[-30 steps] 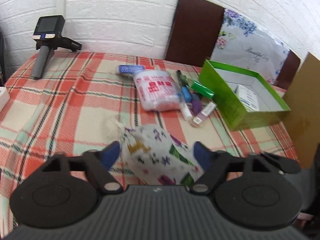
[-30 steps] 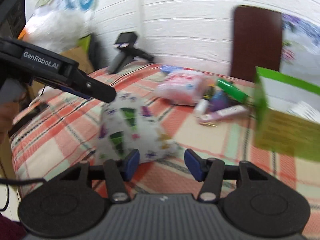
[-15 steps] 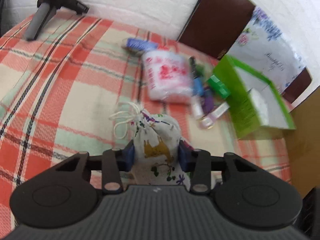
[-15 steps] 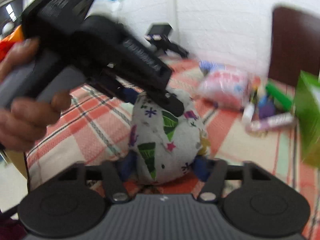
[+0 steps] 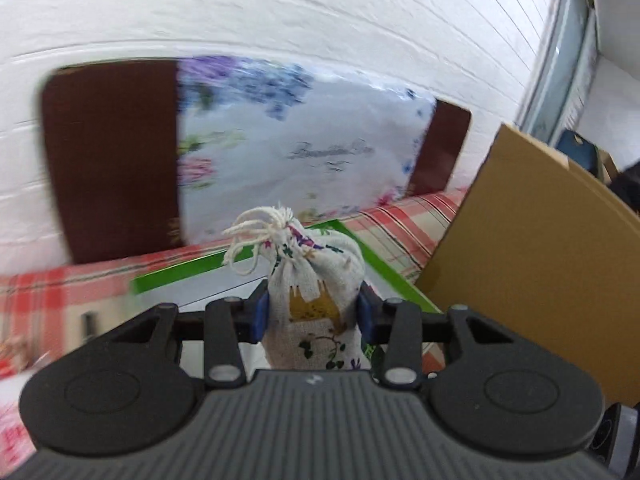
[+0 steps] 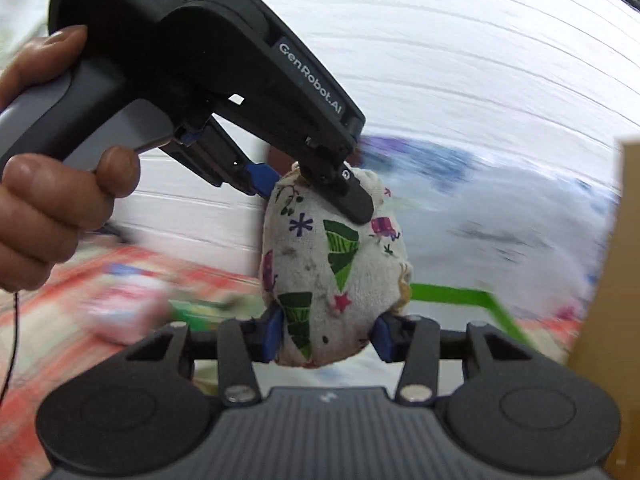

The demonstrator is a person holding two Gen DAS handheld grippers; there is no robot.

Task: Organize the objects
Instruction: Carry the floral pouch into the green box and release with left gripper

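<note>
A white drawstring pouch (image 5: 316, 280) with coloured prints is held in the air by both grippers. My left gripper (image 5: 313, 316) is shut on its upper part, below the knotted cord (image 5: 260, 228). In the right wrist view my right gripper (image 6: 326, 334) is shut on the bottom of the pouch (image 6: 332, 268), and the left gripper (image 6: 312, 184) pinches its top. The green box (image 5: 192, 276) lies just behind and below the pouch; its green rim shows in the right wrist view (image 6: 456, 294).
A brown cardboard panel (image 5: 532, 264) stands close on the right. A dark headboard (image 5: 112, 160) and a floral pillow (image 5: 296, 148) lean on the white wall. A blurred pink-and-white packet (image 6: 124, 308) lies on the plaid cloth (image 5: 48, 300) at left.
Both grippers have lifted the pouch off the plaid cloth and carried it right, toward the green box. The right gripper has closed on the pouch's bottom. The views now tilt up at the wall.
</note>
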